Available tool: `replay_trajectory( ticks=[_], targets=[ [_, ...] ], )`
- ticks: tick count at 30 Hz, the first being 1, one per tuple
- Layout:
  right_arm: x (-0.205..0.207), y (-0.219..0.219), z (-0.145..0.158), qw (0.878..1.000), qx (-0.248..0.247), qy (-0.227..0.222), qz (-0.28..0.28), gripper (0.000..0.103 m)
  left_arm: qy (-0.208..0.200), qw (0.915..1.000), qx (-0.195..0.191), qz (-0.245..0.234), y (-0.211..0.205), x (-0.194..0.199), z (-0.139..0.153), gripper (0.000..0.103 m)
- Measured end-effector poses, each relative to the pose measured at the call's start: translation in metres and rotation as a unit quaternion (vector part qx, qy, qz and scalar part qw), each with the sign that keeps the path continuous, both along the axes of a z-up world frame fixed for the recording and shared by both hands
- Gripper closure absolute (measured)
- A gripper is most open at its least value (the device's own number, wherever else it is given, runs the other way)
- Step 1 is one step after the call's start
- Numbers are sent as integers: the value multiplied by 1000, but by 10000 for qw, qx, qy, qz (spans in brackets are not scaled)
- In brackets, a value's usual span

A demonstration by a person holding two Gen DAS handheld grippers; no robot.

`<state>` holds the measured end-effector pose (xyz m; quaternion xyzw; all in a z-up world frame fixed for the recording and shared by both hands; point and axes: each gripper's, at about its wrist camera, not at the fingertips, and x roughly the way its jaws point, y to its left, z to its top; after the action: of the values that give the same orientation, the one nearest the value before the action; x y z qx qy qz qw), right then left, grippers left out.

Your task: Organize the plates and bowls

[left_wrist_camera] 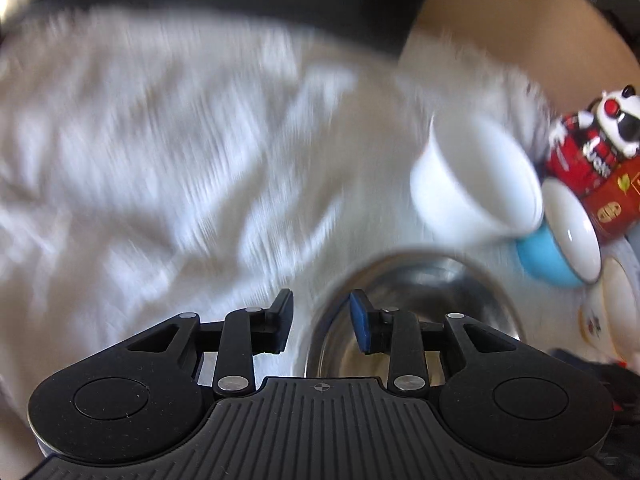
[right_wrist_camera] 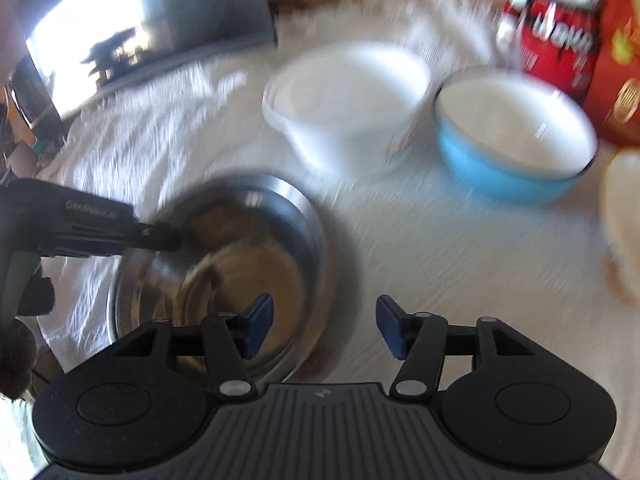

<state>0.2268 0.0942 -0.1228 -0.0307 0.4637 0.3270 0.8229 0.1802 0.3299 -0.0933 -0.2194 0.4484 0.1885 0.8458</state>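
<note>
A steel bowl (left_wrist_camera: 420, 280) (right_wrist_camera: 240, 264) rests on the white cloth; through the blur it looks like two nested steel bowls. My left gripper (left_wrist_camera: 322, 320) (right_wrist_camera: 170, 236) is open and straddles the bowl's left rim, blue pad inside, the other finger outside, with gaps showing. My right gripper (right_wrist_camera: 324, 330) is open above the bowl's right rim, one finger over the steel and one over cloth, gripping nothing. Behind stand a white bowl (left_wrist_camera: 476, 184) (right_wrist_camera: 352, 96) and a blue bowl with a white inside (left_wrist_camera: 560, 248) (right_wrist_camera: 516, 136).
A cream dish with a flower pattern (left_wrist_camera: 612, 308) (right_wrist_camera: 624, 216) lies at the right edge. A red can with a panda figure (left_wrist_camera: 588, 156) (right_wrist_camera: 548, 40) and a red box (right_wrist_camera: 616, 72) stand behind the bowls. A dark screen (right_wrist_camera: 160, 20) leans at the back left.
</note>
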Motion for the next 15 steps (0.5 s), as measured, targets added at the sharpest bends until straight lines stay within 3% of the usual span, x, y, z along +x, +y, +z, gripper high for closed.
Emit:
replay_trajectory(
  ticks=[2,5,10,13,15],
  targets=[
    [1,-19,17,9994,138,-297,-90,41,-253,9987,440,79,-13,1,25,69],
    [4,-52,43,9956,216,-851,-341,31,-685,9968,397,-129,-36,13,51,69],
    [24,-126,66,9827,-161,-1571,-966,22,-850,9888,-708,-1002,-91,65,48,69],
    [53,-170,58,9719,-738,-1683,-1475,22,-640,9759,-1503,-1447,-140,97,29,69],
    [71,-195,52,9650,-967,-1570,-1867,17,-486,9690,-1742,-1683,-175,114,18,69]
  ],
)
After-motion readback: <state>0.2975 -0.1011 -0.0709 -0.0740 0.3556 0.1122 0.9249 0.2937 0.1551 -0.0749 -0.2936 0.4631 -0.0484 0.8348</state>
